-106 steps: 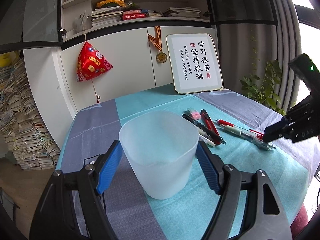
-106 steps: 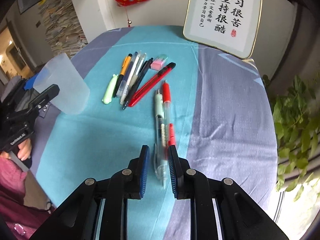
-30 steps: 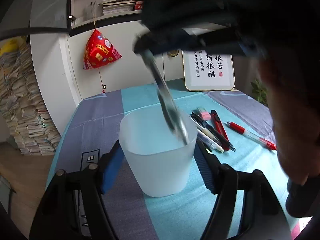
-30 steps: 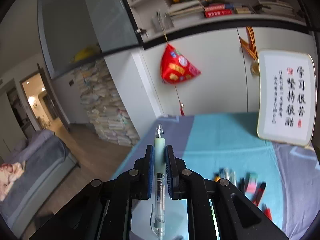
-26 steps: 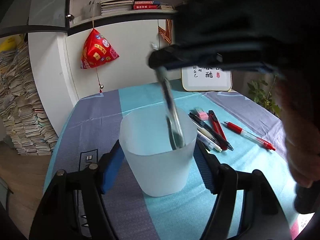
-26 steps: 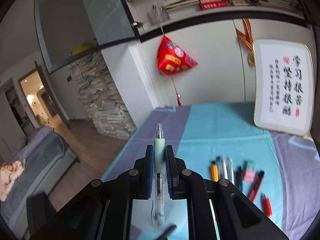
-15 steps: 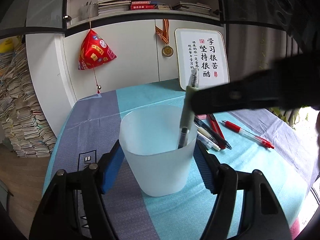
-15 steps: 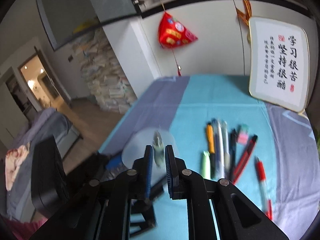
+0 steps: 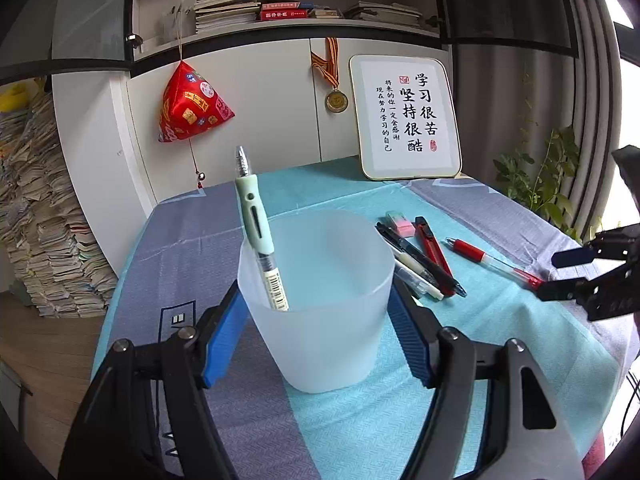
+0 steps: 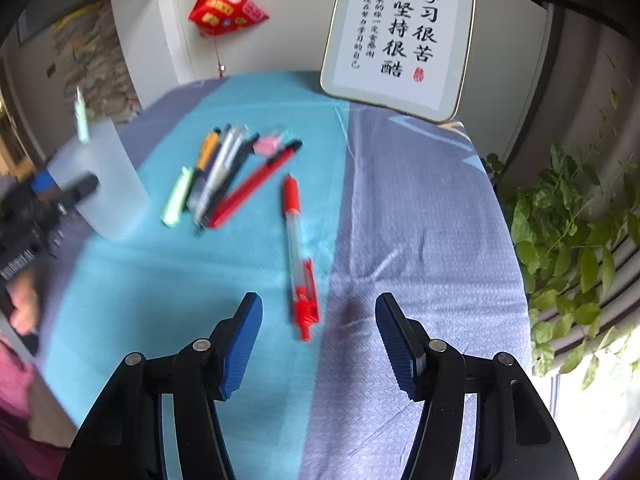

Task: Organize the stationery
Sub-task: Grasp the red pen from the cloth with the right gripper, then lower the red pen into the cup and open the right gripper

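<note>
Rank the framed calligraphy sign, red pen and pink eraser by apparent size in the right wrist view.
1. framed calligraphy sign
2. red pen
3. pink eraser, though it lies farther from the camera and is blurred.

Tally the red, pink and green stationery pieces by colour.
Red: 2 (red pen, utility knife)
Pink: 1 (eraser)
Green: 2 (green pen standing in the cup, pale green pen lying on the cloth)
Total: 5
</note>
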{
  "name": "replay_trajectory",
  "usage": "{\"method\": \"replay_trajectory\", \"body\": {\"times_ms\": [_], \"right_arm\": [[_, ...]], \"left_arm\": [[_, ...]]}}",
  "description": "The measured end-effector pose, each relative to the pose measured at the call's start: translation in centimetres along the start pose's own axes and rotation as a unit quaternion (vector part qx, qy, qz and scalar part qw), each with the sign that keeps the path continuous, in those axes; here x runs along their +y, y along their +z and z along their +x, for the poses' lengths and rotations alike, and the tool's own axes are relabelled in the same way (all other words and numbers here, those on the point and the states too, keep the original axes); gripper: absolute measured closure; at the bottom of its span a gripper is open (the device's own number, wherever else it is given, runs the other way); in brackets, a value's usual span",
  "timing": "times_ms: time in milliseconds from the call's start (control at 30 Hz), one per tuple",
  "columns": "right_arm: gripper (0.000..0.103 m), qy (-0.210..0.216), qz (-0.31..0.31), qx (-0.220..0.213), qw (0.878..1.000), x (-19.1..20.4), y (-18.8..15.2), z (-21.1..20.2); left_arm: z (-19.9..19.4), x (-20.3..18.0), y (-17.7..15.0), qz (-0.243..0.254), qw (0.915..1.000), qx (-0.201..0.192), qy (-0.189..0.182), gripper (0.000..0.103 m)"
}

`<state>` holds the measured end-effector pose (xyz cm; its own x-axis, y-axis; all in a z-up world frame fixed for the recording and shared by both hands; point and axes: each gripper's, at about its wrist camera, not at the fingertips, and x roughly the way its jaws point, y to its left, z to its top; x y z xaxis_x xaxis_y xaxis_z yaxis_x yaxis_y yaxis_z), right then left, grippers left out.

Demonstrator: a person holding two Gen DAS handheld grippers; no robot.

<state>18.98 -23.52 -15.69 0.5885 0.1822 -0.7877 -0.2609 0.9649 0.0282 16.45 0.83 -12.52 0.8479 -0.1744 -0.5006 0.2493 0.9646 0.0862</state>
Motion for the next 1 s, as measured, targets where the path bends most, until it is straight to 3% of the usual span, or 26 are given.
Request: {"method": "replay_trajectory", "body": {"times_ms": [33, 133, 167, 300, 400, 667, 833, 1000], "right_arm": [[0.059, 0.005, -0.002, -0.001, 1.000, 0.1, 0.0, 0.3], [0.085, 0.006, -0.020, -0.001, 1.000, 0.8, 0.1, 1.0], [0.088, 0.004, -0.026, 0.001, 1.000, 1.0, 0.1, 1.2], [0.088, 0.023, 0.005, -0.010, 1.000, 0.8, 0.2, 0.1], [0.088, 0.043, 0.024, -0.048, 0.998, 0.9, 0.9, -2.9], [0.089, 0.121, -0.006, -0.154, 0.981, 5.1, 6.2, -12.2], [0.089, 0.160, -0.037, -0.184, 0.969, 8.4, 10.2, -13.9], [0.089, 0.181, -0.061, -0.176, 0.966, 11.5, 13.0, -12.1]], "left_arm": [[0.0, 0.0, 0.0, 0.001, 1.0000, 0.000, 0.001, 0.034], [0.0, -0.1, 0.0, 0.004, 1.0000, 0.000, 0.003, 0.034], [0.0, -0.1, 0.0, 0.004, 1.0000, 0.000, 0.004, 0.034], [0.0, -0.1, 0.0, 0.005, 1.0000, 0.000, 0.004, 0.034], [0.0, -0.3, 0.0, 0.006, 1.0000, 0.000, 0.005, 0.034], [0.1, -0.3, 0.1, 0.007, 1.0000, 0.000, 0.005, 0.034], [0.0, -0.3, 0.0, 0.008, 1.0000, -0.001, 0.006, 0.034], [0.0, -0.3, 0.0, 0.008, 1.0000, -0.001, 0.006, 0.034]]}}
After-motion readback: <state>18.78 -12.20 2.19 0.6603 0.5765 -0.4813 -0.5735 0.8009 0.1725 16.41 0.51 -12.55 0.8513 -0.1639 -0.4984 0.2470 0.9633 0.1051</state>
